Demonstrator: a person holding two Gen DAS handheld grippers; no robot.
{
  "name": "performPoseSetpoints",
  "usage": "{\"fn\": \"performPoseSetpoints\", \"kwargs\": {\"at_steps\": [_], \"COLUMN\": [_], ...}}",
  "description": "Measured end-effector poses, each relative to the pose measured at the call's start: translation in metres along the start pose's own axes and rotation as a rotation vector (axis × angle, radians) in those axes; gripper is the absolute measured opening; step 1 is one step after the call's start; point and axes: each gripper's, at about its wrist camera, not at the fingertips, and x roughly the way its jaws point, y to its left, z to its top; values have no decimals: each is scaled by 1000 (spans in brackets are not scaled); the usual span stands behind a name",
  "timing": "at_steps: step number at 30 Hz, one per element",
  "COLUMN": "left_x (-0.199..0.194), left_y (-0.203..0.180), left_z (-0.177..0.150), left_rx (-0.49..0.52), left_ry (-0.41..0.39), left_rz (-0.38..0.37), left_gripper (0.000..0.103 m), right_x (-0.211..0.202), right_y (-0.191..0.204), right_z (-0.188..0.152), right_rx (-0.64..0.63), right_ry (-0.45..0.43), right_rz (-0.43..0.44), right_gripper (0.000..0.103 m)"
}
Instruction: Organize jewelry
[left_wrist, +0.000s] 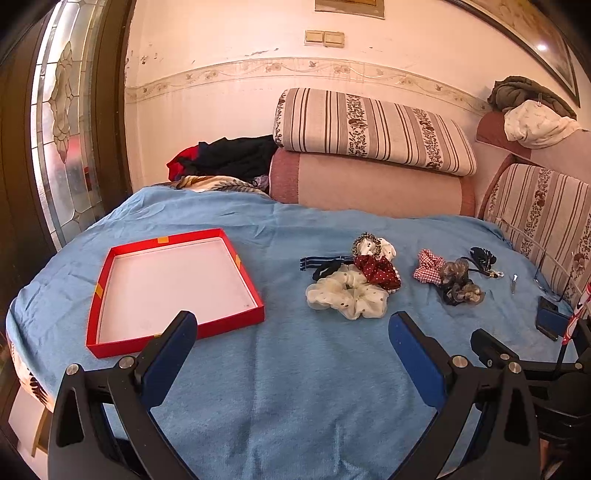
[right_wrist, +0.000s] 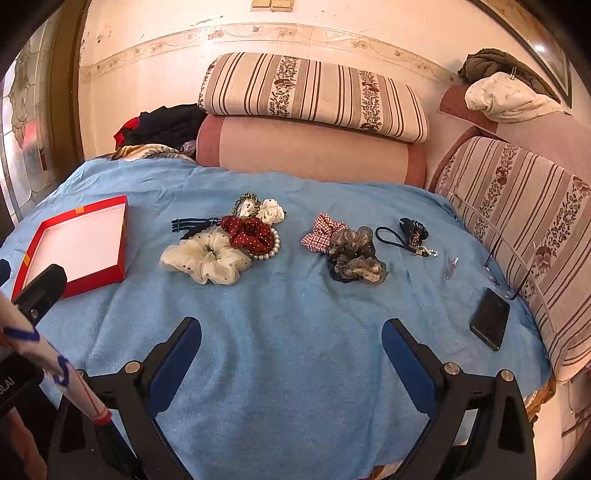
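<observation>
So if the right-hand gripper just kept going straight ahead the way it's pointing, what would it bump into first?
Probably nothing at once: the open right gripper faces bare blue blanket. Further along lie the cream scrunchie and grey scrunchie, either side of its line. Depth is hard to judge.

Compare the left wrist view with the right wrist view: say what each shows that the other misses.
Only the left wrist view shows the whole red tray and the tall stained-glass door panel. Only the right wrist view shows the whole black phone and the eyeglasses beside it. Both show the blue blanket, the cream scrunchie, the red dotted scrunchie, the plaid scrunchie and each gripper's open jaws.
</observation>
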Motion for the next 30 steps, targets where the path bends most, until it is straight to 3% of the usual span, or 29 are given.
{"fn": "performPoseSetpoints", "kwargs": {"at_steps": [11, 19, 30], "left_x": [2, 76, 142], "left_y": [2, -11, -34], "left_z": [2, 19, 33], "left_rx": [5, 50, 84], "left_ry": [39, 167, 198], "left_rz": [5, -11, -25], "left_gripper": [103, 103, 103], "right_x": [4, 54, 96], "right_y": [-6, -41, -63], "right_z": [-2, 11, 39], "right_rx": [13, 69, 90], "right_ry": [8, 96, 111], "right_rz": [8, 6, -1], "right_gripper": [100, 92, 85]}}
